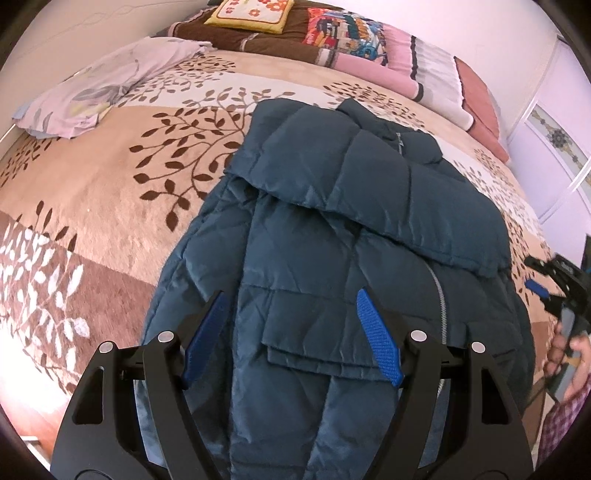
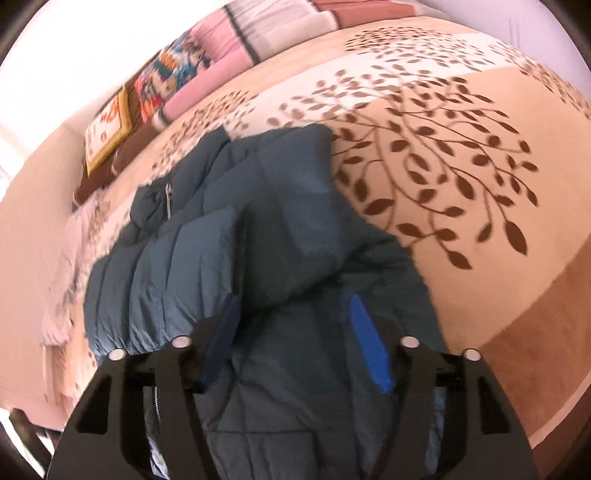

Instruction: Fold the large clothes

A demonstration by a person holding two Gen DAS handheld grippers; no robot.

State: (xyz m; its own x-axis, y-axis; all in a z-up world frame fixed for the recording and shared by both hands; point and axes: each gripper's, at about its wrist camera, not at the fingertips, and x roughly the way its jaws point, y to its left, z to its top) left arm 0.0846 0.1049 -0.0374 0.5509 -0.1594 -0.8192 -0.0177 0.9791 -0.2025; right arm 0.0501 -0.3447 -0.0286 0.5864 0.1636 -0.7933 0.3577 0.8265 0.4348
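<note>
A dark teal quilted jacket (image 1: 332,221) lies on the bed, zip side up, with one sleeve folded across its chest. My left gripper (image 1: 291,291) hovers over its lower part near a pocket flap, open, with the blue pads clear of the fabric. In the right wrist view the jacket (image 2: 258,240) is blurred, and my right gripper (image 2: 294,299) stands open above it with nothing pinched. In the left wrist view the right gripper (image 1: 546,284) also shows at the jacket's right edge, held by a hand (image 1: 569,350).
The bedspread (image 1: 110,192) is beige with a brown leaf pattern. A lilac pillow (image 1: 92,92) lies at the back left. Folded blankets (image 1: 369,33) and a yellow cushion (image 1: 251,14) line the head of the bed. A white wardrobe (image 1: 554,147) stands to the right.
</note>
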